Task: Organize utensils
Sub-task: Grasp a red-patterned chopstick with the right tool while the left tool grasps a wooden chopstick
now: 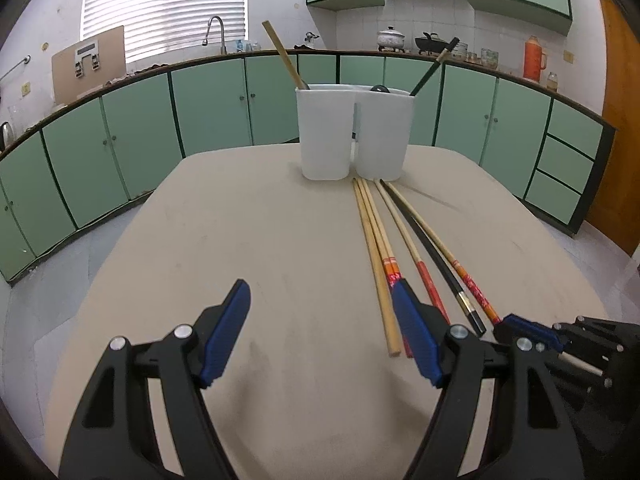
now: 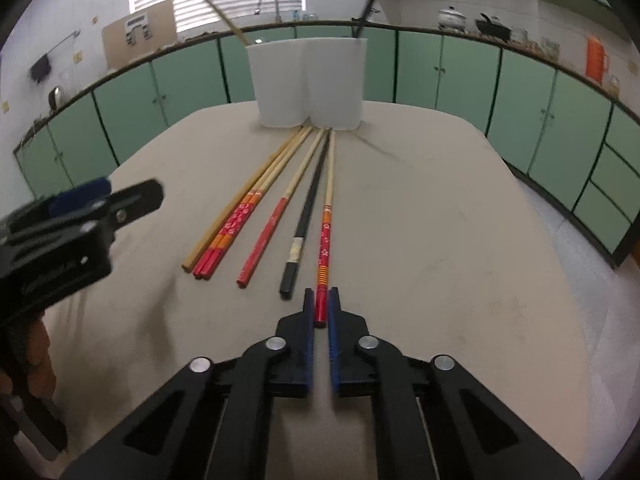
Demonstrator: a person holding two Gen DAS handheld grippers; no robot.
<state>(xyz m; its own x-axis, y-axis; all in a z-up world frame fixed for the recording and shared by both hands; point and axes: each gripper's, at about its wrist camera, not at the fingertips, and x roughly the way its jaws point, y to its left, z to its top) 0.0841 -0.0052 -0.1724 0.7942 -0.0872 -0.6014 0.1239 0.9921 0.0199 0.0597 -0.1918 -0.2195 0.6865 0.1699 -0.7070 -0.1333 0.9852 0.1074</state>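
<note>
While closed narrowly around the red end of the rightmost chopstick, right gripper low over the table, pointing at the white holder. Actual contact of the blue pads hard to tell. Left gripper spread wide, holding nothing, its right finger covering the red ends of some chopsticks. Other chopsticks fanned flat, tips near the holder. Bottoms of two utensils standing inside hidden.

Bright light comes through the window blinds, edges bend round and dark, left gripper looks blurry.
</note>
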